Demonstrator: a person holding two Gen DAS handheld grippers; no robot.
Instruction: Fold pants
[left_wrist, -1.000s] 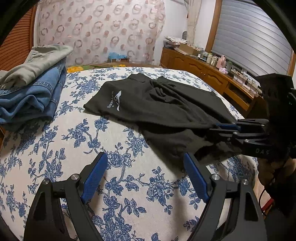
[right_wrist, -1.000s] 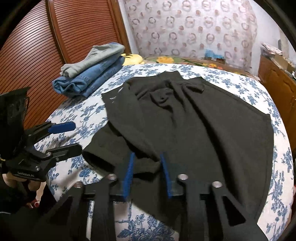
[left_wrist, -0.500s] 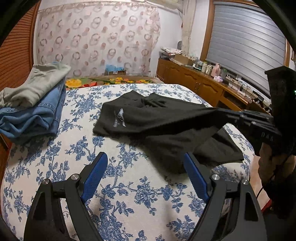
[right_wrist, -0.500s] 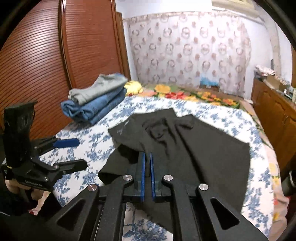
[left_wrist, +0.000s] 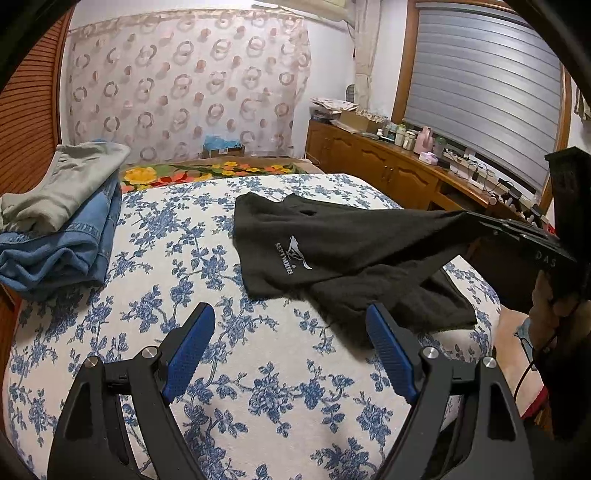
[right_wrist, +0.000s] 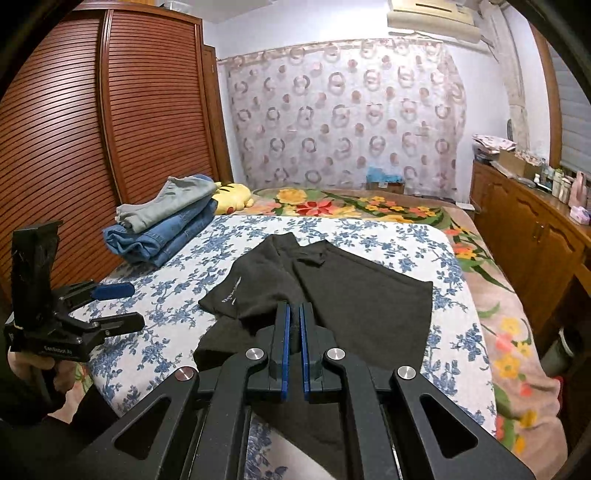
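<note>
Black pants with a white logo lie on the blue-flowered bed cover. My right gripper is shut on a hem of the pants and holds that part lifted and stretched toward the bed's right edge. My left gripper hovers open over the bare cover in front of the pants, nothing between its blue pads.
Folded jeans under a grey garment are stacked at the left of the bed. A yellow plush lies behind them. A wooden cabinet runs along the right, a slatted wardrobe on the left.
The right gripper closed on the pants' edge, then rose and pulled the cloth to the right and away from the bed. The left gripper lifted slightly and stayed open.
</note>
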